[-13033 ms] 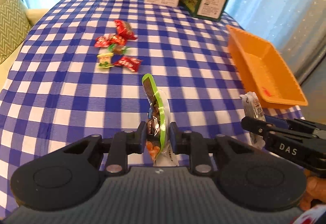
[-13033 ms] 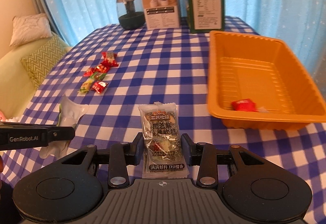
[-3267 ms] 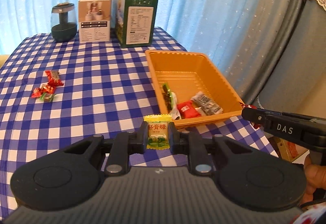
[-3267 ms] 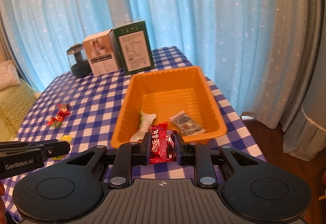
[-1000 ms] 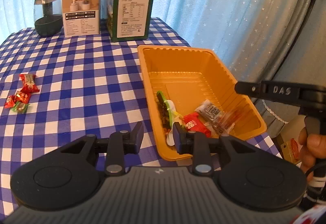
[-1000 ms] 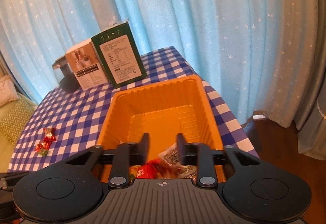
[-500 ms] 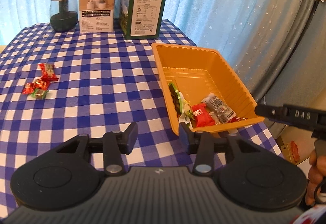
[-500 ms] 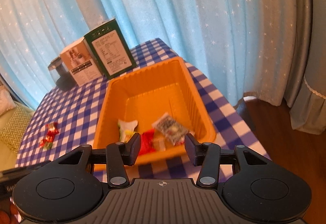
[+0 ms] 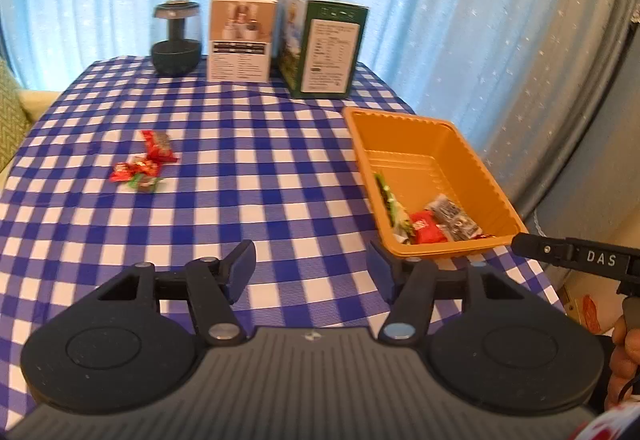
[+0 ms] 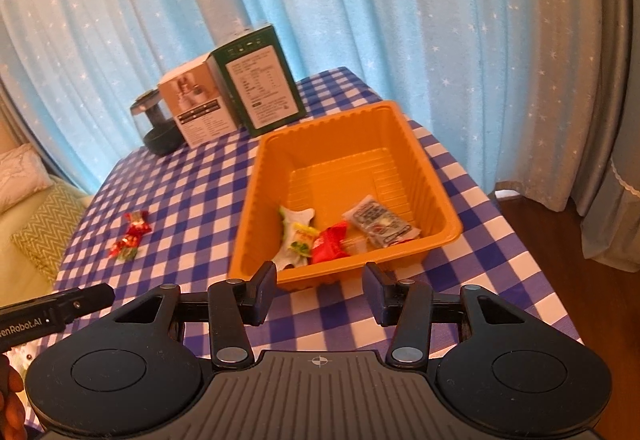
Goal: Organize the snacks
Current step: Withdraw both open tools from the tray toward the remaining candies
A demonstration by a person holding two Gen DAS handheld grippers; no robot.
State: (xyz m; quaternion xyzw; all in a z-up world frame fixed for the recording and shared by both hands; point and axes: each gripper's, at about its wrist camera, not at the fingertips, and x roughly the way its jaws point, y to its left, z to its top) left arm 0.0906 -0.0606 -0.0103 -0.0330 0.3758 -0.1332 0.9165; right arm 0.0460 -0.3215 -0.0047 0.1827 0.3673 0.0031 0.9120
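Note:
An orange tray [image 9: 448, 132] [image 10: 352, 124] sits on the right of the blue checked table. It holds several snack packets: a green-edged one [image 10: 298, 220], a yellow candy [image 10: 301, 238], a red one [image 10: 330, 244] [image 9: 426, 226] and a clear dark one [image 10: 378, 222] [image 9: 454, 214]. A small heap of red and green candies [image 9: 146, 166] [image 10: 132, 234] lies on the cloth at left. My left gripper [image 9: 312, 266] is open and empty above the cloth, left of the tray's near corner. My right gripper [image 10: 320, 290] is open and empty just before the tray's near rim.
At the back stand a dark jar [image 9: 176, 40], a white box [image 9: 240, 38] and a green box [image 9: 324, 48]. Blue curtains hang behind. A sofa with cushions [image 10: 36, 224] is at left; the table edge and wooden floor [image 10: 568, 240] are at right.
Both grippers let their candies go into the tray, opened wider and drew back from it. The yellow candy and a red packet now lie in the tray.

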